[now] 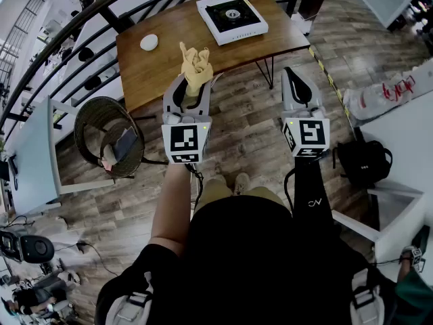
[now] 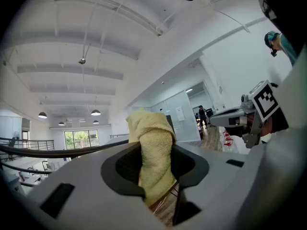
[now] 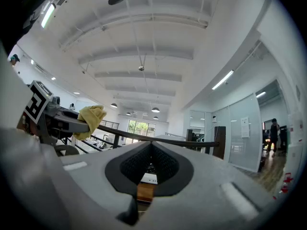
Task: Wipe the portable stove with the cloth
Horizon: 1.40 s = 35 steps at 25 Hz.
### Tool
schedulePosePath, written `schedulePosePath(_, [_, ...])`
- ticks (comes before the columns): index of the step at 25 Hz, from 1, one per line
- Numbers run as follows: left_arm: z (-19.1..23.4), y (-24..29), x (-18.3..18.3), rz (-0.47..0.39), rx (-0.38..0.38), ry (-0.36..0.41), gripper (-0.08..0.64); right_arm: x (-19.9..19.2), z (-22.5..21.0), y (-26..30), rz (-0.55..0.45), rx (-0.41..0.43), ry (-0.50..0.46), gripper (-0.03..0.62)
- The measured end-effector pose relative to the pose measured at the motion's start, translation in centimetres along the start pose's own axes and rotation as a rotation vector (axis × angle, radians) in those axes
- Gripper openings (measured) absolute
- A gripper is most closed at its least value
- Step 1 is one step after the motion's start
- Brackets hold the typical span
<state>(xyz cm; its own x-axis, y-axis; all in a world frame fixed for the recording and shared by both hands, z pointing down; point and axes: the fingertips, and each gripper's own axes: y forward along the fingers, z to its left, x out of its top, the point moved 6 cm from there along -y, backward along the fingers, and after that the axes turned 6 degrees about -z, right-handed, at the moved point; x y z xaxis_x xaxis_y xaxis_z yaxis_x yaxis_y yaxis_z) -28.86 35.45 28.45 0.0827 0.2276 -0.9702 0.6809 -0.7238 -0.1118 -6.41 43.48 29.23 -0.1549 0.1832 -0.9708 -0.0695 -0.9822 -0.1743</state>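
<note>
The white portable stove [image 1: 232, 16] with a black top lies on the far right part of the wooden table [image 1: 169, 59]. My left gripper [image 1: 191, 80] is shut on a yellow cloth [image 1: 195, 65], whose bunched end sticks up past the jaws; the cloth [image 2: 152, 152] fills the gap in the left gripper view. It hangs over the table's near edge, well short of the stove. My right gripper [image 1: 292, 81] is held over the floor to the right, shut with nothing in it. The right gripper view shows its jaws [image 3: 151, 164] meeting, and the cloth [image 3: 91, 119] at left.
A small white round object [image 1: 149, 42] lies on the table's left part. A wicker chair [image 1: 109, 137] stands left of me, a black backpack [image 1: 363, 162] on the floor at right. A black railing [image 1: 81, 39] runs behind the table. White tables stand at both sides.
</note>
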Motion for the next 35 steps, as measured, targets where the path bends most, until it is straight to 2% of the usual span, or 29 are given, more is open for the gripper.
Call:
schedulePosePath(4, [-0.1,-0.1,-0.2,0.002,0.001,0.0,0.144,-0.1,0.1,-0.1,-0.01,0.004,0.011,0.002])
schedulePosePath(8, [-0.3,-0.4,-0.4,0.005,0.001,-0.002,0.144,-0.3,-0.1,-0.4,-0.031,0.011,0.077,0.002])
schedulePosePath(11, [-0.2,-0.4,-0.7,0.012,0.0,-0.003,0.144,-0.6,0.0,-0.4,-0.028,0.007,0.075,0.002])
schedulePosePath(16, [0.0,-0.1,-0.4,0.016,0.003,-0.007,0.143,-0.1,0.3,0.0,-0.026,0.048,0.073,0.002])
schedulePosePath(23, [1.1,-0.1,-1.0,0.026,0.014,0.006,0.144,-1.2,0.4,0.8,-0.019,0.034,0.096,0.002])
schedulePosePath(30, [3.8,3.9,-2.7,0.03,0.014,0.007,0.144,-2.8,-0.5,5.8,-0.013,0.052,0.101,0.002])
schedulePosePath(35, [7.2,8.3,-5.0,0.034,0.015,-0.036,0.144,-4.9,-1.2,11.4,0.018,0.052,0.092,0.002])
